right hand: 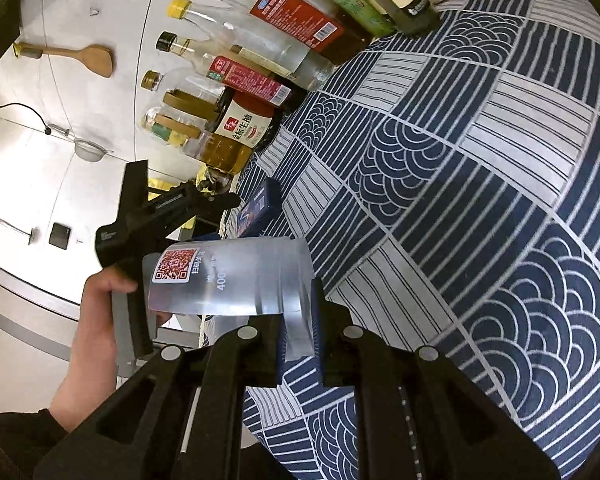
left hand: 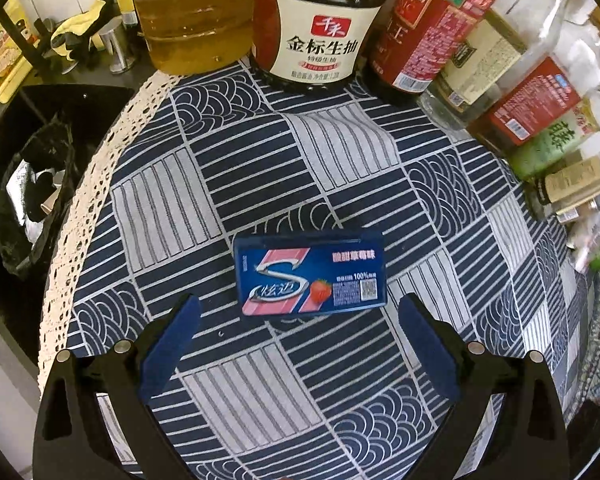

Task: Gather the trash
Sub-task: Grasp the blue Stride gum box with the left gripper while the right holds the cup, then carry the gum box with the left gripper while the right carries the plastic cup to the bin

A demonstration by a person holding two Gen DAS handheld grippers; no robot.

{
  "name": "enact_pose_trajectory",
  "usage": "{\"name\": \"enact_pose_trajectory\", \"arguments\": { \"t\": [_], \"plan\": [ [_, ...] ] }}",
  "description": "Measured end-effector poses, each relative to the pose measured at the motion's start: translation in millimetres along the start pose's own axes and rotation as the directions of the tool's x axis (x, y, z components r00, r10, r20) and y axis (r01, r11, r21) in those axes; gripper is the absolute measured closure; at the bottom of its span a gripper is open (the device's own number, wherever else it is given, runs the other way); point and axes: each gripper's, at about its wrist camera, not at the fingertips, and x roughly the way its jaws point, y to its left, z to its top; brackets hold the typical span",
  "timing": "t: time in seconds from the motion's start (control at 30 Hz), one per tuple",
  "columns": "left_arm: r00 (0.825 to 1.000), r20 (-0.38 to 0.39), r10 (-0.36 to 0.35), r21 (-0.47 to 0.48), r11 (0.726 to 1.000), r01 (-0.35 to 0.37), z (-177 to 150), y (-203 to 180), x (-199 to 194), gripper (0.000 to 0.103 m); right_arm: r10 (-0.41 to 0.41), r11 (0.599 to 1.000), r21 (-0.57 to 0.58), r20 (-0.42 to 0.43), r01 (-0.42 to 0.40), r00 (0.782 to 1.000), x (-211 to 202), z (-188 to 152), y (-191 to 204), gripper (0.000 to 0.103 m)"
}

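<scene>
A blue chewing-gum box [left hand: 311, 274] with a pink S and a strawberry lies flat on the patterned tablecloth [left hand: 340, 168]. My left gripper [left hand: 298, 312] is open, its blue pads [left hand: 172, 344] on either side just short of the box. It also shows in the right wrist view [right hand: 260, 204] beside the left tool. My right gripper [right hand: 300, 320] is shut on a clear plastic cup [right hand: 228, 280] with a red QR code, held sideways above the table's edge.
A black trash bag [left hand: 32, 200] hangs open below the table's left edge. Oil, soy sauce [left hand: 320, 32] and other bottles [left hand: 500, 72] line the far and right sides of the table. A white tiled wall with hanging utensils [right hand: 84, 58] is behind.
</scene>
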Motion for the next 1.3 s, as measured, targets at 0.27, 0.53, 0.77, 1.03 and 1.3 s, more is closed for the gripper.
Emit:
{"name": "enact_pose_trajectory", "arguments": {
  "t": [0.27, 0.53, 0.77, 1.03, 1.3],
  "plan": [
    [0.999, -0.033, -0.01, -0.068, 0.998, 0.008, 8, 1, 20, 0.007, 0.018, 1.0, 0.015, 0.035, -0.019, 0.999, -8, 2, -6, 0.09],
    [0.996, -0.067, 0.064, -0.042, 0.997, -0.067, 12, -10, 45, 0.007, 0.019, 1.0, 0.019, 0.033, -0.02, 0.999, -6, 0, -6, 0.09],
    [0.997, -0.017, 0.078, 0.001, 0.997, -0.078, 9, -12, 53, 0.009, 0.018, 1.0, 0.009, 0.023, -0.018, 1.0, -6, 2, -2, 0.09],
    [0.999, 0.023, 0.043, 0.055, 0.998, -0.044, 1, -15, 40, 0.011, -0.001, 1.0, 0.005, -0.014, 0.002, 1.0, 6, 7, 5, 0.09],
    [0.995, 0.104, 0.003, 0.06, 0.998, -0.009, -15, 15, 8, 0.011, -0.022, 0.999, -0.046, -0.075, 0.019, 0.997, 26, 10, 31, 0.09]
  ]
}}
